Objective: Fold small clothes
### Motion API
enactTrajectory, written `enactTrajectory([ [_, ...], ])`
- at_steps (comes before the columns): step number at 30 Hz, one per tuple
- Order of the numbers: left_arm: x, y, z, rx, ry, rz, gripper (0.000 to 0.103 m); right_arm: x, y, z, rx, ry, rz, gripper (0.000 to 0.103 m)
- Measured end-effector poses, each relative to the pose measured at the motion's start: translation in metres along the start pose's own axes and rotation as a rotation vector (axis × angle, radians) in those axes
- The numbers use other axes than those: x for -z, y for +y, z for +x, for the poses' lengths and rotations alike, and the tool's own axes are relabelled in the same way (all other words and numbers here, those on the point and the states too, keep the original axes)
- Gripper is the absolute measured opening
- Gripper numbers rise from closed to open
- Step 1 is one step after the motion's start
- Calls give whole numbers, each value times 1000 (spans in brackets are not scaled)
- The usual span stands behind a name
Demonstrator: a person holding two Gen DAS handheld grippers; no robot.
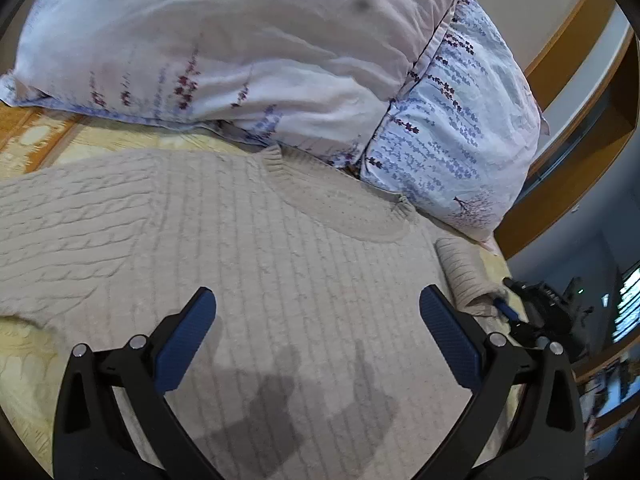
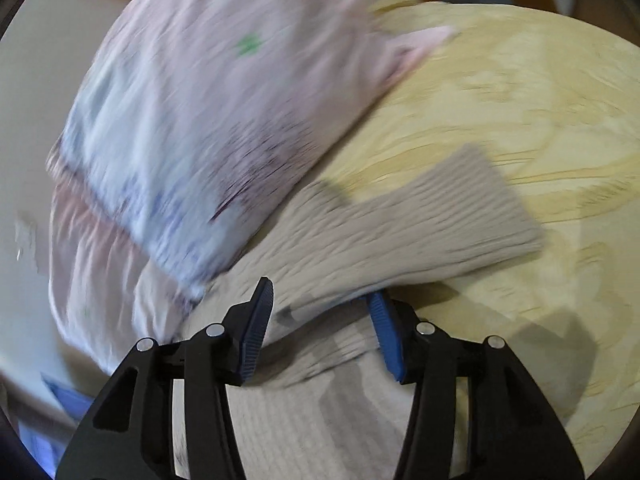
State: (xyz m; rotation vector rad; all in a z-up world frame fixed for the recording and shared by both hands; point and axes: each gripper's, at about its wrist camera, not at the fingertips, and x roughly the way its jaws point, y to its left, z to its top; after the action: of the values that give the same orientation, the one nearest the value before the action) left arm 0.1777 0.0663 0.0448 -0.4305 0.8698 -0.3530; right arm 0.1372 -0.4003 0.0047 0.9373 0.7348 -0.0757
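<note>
A beige cable-knit sweater (image 1: 248, 240) lies spread on the yellow bed cover (image 1: 24, 356), neck toward the pillows. My left gripper (image 1: 318, 300) is open and empty, just above the sweater's body. In the left wrist view the right gripper (image 1: 516, 318) shows at the sweater's right sleeve (image 1: 464, 276). In the blurred right wrist view my right gripper (image 2: 320, 304) has its jaws apart with the lifted sleeve (image 2: 420, 228) draped between them; the right fingertip is under the fabric. Whether it grips the sleeve I cannot tell.
Two floral pillows (image 1: 240, 40) (image 1: 460, 128) lie just beyond the sweater's neck; they also show in the right wrist view (image 2: 192, 120). A wooden bed frame (image 1: 576, 128) curves at the right. The yellow cover (image 2: 520, 100) spreads to the right.
</note>
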Motion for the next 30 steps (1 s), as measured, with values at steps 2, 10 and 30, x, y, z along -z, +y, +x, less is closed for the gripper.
enactTrajectory([
  [2, -4, 1, 5, 18, 13, -14, 101, -8, -6, 1, 48, -33, 20, 24],
  [10, -7, 22, 7, 108, 23, -97, 95, 3, 95, -13, 64, -165, -436, 9],
  [30, 1, 50, 40, 221, 135, -412, 57, 44, 28, 19, -92, 275, -63, 46],
])
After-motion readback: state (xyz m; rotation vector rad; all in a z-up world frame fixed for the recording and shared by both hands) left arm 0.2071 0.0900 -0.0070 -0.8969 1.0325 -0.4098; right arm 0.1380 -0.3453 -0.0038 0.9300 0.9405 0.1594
